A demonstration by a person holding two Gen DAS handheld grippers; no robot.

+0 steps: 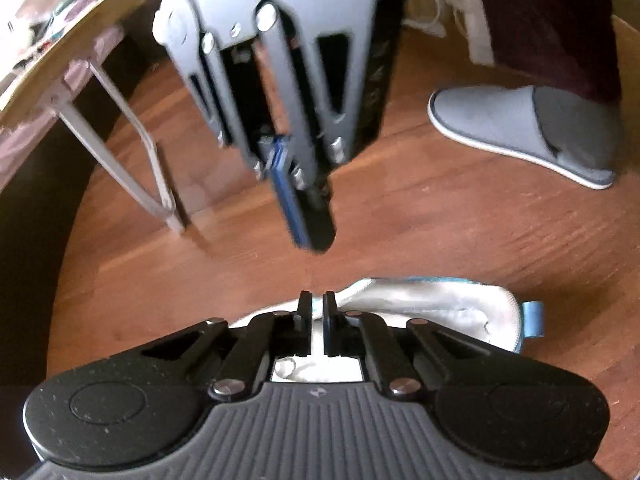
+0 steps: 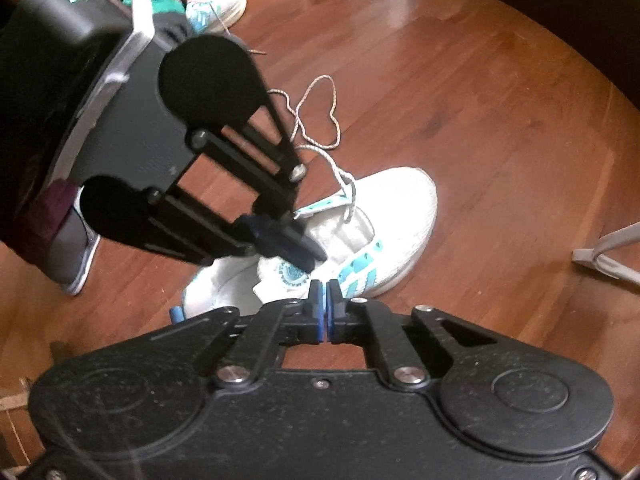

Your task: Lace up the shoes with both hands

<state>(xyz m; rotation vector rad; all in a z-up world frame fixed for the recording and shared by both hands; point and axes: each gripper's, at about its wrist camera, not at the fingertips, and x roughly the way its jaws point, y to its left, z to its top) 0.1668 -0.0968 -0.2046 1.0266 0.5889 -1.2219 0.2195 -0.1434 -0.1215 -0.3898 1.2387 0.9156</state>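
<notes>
A white sneaker (image 2: 400, 208) with teal stripes lies on the wooden floor, and its heel end (image 1: 432, 312) shows just beyond my left fingers. Its speckled lace (image 2: 320, 120) runs through the eyelets nearest the toe and trails loose on the floor past the toe. My left gripper (image 1: 317, 320) hovers over the shoe's opening, jaws together but for a thin slit, nothing seen between them. In the right wrist view the left gripper (image 2: 310, 254) points down at the tongue. My right gripper (image 2: 324, 312) is shut with its blue pads touching, held empty above the shoe's side. The right gripper (image 1: 314, 240) points down beyond the shoe.
A person's foot in a grey slipper (image 1: 520, 128) stands on the floor to the right, under a dark red trouser leg. A second sneaker (image 2: 216, 8) lies farther off. A low table (image 1: 80, 60) on white legs stands at left; one white leg (image 2: 608, 256) shows at right.
</notes>
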